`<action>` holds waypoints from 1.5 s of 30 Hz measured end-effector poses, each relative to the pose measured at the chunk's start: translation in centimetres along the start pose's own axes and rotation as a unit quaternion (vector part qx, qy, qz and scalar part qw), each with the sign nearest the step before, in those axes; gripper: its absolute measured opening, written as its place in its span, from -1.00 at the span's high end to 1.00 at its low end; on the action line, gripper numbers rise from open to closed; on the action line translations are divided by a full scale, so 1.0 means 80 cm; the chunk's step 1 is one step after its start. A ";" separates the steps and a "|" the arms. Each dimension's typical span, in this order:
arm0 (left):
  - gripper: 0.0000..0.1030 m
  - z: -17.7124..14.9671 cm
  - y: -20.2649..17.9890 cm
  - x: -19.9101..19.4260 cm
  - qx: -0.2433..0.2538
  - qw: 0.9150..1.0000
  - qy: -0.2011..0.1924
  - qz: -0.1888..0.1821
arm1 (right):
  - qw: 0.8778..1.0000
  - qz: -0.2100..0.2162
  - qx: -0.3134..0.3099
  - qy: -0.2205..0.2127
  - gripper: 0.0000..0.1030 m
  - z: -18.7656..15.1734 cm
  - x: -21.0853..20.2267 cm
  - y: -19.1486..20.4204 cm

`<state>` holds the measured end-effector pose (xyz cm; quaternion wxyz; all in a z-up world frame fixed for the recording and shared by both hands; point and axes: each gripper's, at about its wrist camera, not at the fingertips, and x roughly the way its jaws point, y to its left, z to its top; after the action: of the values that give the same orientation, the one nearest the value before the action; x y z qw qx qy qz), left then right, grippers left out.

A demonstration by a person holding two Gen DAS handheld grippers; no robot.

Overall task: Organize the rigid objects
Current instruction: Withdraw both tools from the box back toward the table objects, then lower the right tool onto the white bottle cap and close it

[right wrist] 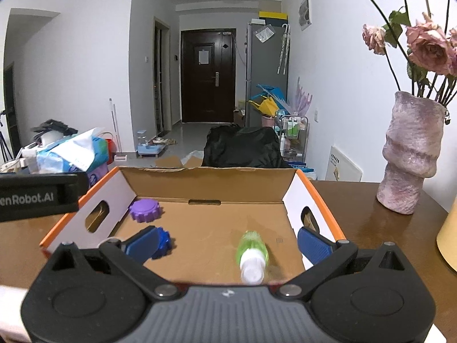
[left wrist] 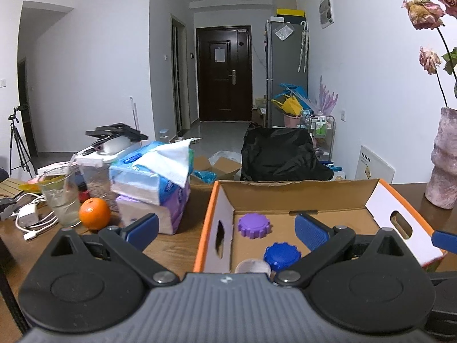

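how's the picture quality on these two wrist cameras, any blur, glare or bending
Left wrist view: fisheye bends the walls, corners go dark; the orange and purple gear are sharp, the white cap by the gripper body is soft. Right wrist view: same bending; the green bottle looks slightly blurred, the table shows a soft sheen near the vase.

brown wood table (left wrist: 177,245) holds the cardboard box (left wrist: 285,197); orange (left wrist: 94,213), glass (left wrist: 60,197), tissue packs (left wrist: 154,197), pink vase (right wrist: 408,154) too

Matt cardboard box (right wrist: 210,181); glossy wooden table (right wrist: 368,223); rough vase (right wrist: 411,154); smooth plastic bottle (right wrist: 252,253).
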<state>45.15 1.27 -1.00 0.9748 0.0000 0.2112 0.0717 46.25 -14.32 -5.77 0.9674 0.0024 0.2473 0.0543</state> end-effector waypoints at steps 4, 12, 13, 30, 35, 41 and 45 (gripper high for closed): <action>-1.00 -0.011 0.014 -0.019 -0.002 1.000 -0.001 0.002 | 1.000 0.007 -0.005 -0.009 -1.00 -0.009 -0.024 0.007; -1.00 -0.034 0.043 -0.052 -0.007 1.000 0.007 0.018 | 0.999 0.022 -0.027 -0.017 -1.00 -0.034 -0.069 0.027; -1.00 -0.037 0.046 -0.056 -0.008 1.000 0.008 0.020 | 0.999 0.025 -0.028 -0.017 -1.00 -0.038 -0.074 0.029; -1.00 -0.094 0.087 -0.118 -0.014 0.999 0.027 0.030 | 0.998 0.056 -0.020 0.023 -1.00 -0.104 -0.128 0.042; -1.00 -0.114 0.100 -0.130 -0.016 0.998 0.041 0.034 | 0.996 0.063 -0.038 0.043 -1.00 -0.127 -0.140 0.054; -1.00 -0.130 0.110 -0.140 -0.018 0.998 0.056 0.037 | 0.994 0.078 -0.059 0.058 -0.99 -0.148 -0.154 0.070; -1.00 -0.139 0.110 -0.144 -0.015 0.997 0.065 0.034 | 0.993 0.084 -0.053 0.066 -0.79 -0.153 -0.153 0.073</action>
<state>28.98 8.06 -6.11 0.9560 -0.0116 0.2726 0.1081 29.08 -10.06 -10.46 0.9397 -0.0315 0.3062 0.1487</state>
